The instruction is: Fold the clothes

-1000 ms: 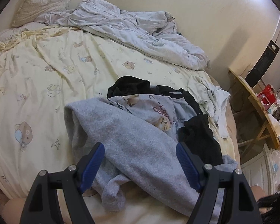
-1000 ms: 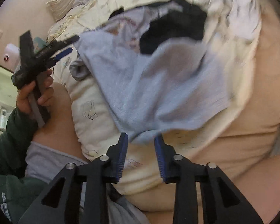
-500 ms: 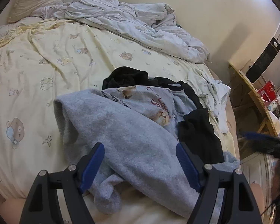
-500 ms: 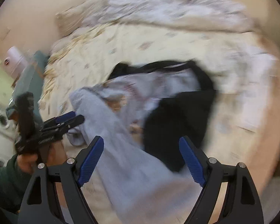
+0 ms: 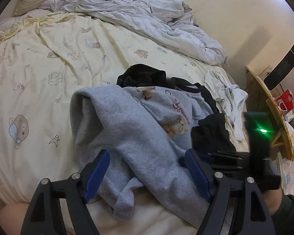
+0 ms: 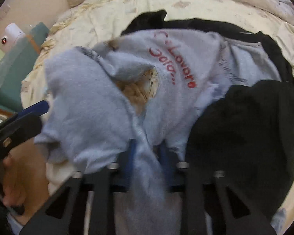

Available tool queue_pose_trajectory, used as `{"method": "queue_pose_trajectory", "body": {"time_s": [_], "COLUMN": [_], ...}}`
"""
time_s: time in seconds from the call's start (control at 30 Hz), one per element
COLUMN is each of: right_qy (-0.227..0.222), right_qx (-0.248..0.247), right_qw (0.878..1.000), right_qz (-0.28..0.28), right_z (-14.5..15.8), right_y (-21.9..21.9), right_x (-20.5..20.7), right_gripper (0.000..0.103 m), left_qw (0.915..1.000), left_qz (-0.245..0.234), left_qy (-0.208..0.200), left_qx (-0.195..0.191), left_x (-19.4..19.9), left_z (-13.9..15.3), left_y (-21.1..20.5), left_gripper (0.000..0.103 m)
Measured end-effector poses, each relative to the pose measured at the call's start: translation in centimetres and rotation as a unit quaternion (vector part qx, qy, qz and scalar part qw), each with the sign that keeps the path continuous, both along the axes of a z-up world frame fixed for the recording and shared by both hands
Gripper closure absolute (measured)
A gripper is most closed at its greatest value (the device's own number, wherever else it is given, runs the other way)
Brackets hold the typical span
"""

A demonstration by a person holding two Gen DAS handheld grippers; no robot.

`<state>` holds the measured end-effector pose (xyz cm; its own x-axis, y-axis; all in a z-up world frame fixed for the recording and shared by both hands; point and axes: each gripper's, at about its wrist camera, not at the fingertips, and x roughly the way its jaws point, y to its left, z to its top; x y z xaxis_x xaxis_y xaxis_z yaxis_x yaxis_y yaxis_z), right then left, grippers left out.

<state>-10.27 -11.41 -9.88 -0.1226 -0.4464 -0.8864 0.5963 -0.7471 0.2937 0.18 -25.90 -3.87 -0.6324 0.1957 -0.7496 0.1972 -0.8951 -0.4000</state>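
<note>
A bed (image 5: 49, 62) with a pale yellow bear-print sheet fills the room, a crumpled white duvet (image 5: 147, 17) pushed against the far wall. Near its front edge lies the pile to be folded: a grey fleece garment (image 5: 127, 133) draped over a light grey top (image 6: 182, 62) with red lettering and a cat print, and black clothing (image 6: 245, 129) beneath and beside them. The right gripper (image 6: 147, 148) has just been closing, and its blue pads now pinch a ridge of the grey fleece at the near edge of the pile. The left gripper (image 5: 147, 172) hovers over the same garment, jaws wide apart, nothing held. To lift cleanly, the pinch should likely catch only the fleece layer, not the top under it; the free gripper would best take a matching edge well apart from the first, so the garment can be raised, shaken out and spread flat before any fold.
</note>
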Motion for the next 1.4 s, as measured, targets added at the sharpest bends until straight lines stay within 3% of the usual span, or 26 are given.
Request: {"method": "queue_pose_trajectory", "body": {"time_s": [0.23, 0.43, 0.57, 0.67, 0.73, 0.77, 0.83, 0.87, 0.9, 1.0, 1.2, 1.33, 1.4], "right_qy": [-0.013, -0.059, -0.075, -0.049, -0.015, 0.016, 0.076, 0.105, 0.131, 0.198, 0.178, 0.147, 0.156], "right_qx": [-0.043, -0.028, -0.063, -0.102, -0.109, -0.099, -0.079, -0.066, -0.046, 0.012, 0.076, 0.118, 0.18], "right_qw": [0.999, 0.998, 0.995, 0.993, 0.993, 0.993, 0.99, 0.987, 0.983, 0.964, 0.958, 0.96, 0.95], "right_qz": [0.026, 0.025, -0.005, -0.018, -0.039, -0.055, -0.087, -0.104, -0.123, -0.176, -0.214, -0.207, -0.202], "right_z": [4.5, 0.5, -0.5, 2.6, 4.9, 6.3, 9.1, 10.3, 11.0, 12.6, 8.1, 4.3, 1.9], "right_y": [4.9, 5.9, 6.6, 8.6, 10.5, 11.9, 14.6, 15.9, 17.0, 20.4, 21.4, 20.8, 19.9], "right_x": [4.6, 6.6, 6.1, 5.5, 4.6, 3.8, 2.3, 1.2, -0.4, -5.5, -18.2, -22.6, -24.2], "right_gripper": [0.091, 0.091, 0.087, 0.087, 0.079, 0.066, 0.051, 0.022, 0.004, 0.003, 0.003, 0.003, 0.003], "left_qw": [0.9999, 0.9994, 0.9972, 0.9929, 0.9894, 0.9883, 0.9872, 0.9872, 0.9874, 0.9884, 0.9919, 0.9938, 0.994], "left_qz": [-0.006, -0.03, -0.064, -0.096, -0.111, -0.117, -0.122, -0.122, -0.121, -0.115, -0.096, -0.085, -0.083], "left_qy": [0.011, 0.008, 0.02, 0.042, 0.049, 0.051, 0.052, 0.052, 0.051, 0.047, 0.025, 0.009, 0.005], "left_qx": [0.007, -0.015, -0.033, -0.056, -0.08, -0.084, -0.088, -0.088, -0.088, -0.088, -0.08, -0.071, -0.07], "left_x": [-0.1, -0.4, -0.3, -0.1, -0.2, -0.4, -0.7, -0.9, -1.0, -1.2, -2.1, -2.8, -2.9], "left_z": [0.3, 0.4, 0.7, 1.1, 1.1, 1.1, 1.0, 0.9, 0.8, 0.6, -0.3, -1.0, -1.2], "left_y": [0.2, 1.5, 3.2, 4.8, 5.7, 6.1, 6.5, 6.6, 6.6, 6.4, 5.6, 5.1, 5.0], "left_gripper": [0.024, 0.024, 0.024, 0.024, 0.024, 0.024, 0.024, 0.024, 0.024, 0.024, 0.024, 0.024, 0.024]}}
